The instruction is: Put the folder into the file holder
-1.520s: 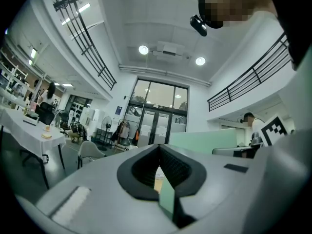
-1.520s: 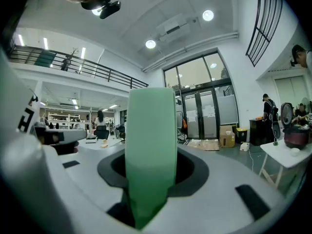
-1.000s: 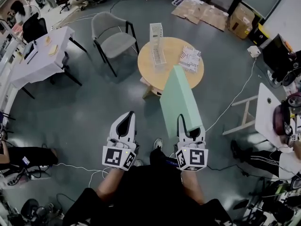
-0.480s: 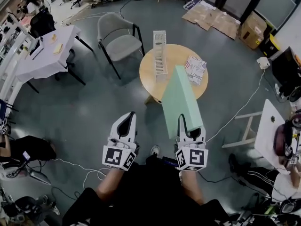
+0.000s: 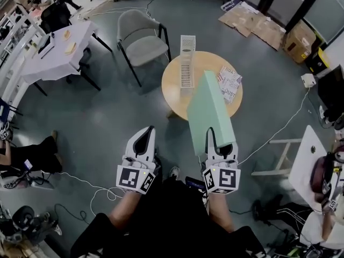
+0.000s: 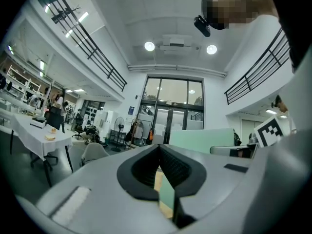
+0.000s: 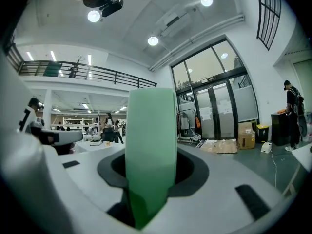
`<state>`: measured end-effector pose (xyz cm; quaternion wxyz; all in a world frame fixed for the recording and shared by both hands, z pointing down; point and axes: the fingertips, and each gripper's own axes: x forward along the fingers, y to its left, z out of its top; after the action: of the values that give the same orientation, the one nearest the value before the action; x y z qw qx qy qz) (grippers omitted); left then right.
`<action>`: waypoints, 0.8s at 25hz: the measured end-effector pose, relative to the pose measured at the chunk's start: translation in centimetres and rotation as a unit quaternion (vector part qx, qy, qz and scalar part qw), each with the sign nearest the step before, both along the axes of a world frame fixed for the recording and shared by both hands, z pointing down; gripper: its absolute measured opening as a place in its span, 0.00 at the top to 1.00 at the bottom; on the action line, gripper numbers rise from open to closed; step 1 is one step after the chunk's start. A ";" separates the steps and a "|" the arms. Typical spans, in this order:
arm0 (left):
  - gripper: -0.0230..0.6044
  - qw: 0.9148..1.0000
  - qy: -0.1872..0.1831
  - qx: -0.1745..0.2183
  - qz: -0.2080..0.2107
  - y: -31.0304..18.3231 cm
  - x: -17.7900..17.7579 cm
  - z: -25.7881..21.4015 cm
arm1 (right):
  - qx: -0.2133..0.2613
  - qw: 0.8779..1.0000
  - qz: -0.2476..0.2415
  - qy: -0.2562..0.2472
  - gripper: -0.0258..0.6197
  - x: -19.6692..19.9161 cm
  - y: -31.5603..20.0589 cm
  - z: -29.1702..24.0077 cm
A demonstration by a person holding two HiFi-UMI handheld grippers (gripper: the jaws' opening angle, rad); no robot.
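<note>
Right tongs point(image 5: 210, 135) grip the folder point(image 5: 208, 107) by its near end, aiming it toward the file holder point(image 5: 186, 63) at twelve o'clock for insertion, while left tongs point(image 5: 145, 134) hang closed, empty.

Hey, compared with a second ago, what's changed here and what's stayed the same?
The person has walked toward the round table: the table and the white file holder on it now sit lower in the head view, nearer both grippers. Nothing was taken hold of or let go. The right hand-held gripper holds the green folder as before, and the left hand-held gripper stays shut and empty.
</note>
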<state>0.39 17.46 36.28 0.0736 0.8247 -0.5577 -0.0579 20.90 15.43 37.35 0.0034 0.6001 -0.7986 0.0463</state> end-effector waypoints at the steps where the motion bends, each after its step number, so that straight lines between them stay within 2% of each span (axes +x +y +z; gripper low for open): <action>1: 0.96 1.000 0.000 0.000 0.000 -0.5 0.0 0.1 | 0.001 1.000 0.000 0.001 0.73 -0.1 -0.6 0.0; 14: 0.96 1.000 0.010 0.008 0.025 -9.3 -0.9 0.8 | 0.005 1.000 0.019 0.009 0.73 -1.6 -7.9 0.1; 20: 0.96 0.999 0.016 0.011 0.039 -14.6 -2.9 0.2 | 0.006 0.999 0.034 0.014 0.73 -3.4 -12.6 -0.7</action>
<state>-2.47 2.84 36.45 0.0757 0.8455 -0.5233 -0.0742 17.49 2.79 36.70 0.0092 0.6279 -0.7776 0.0328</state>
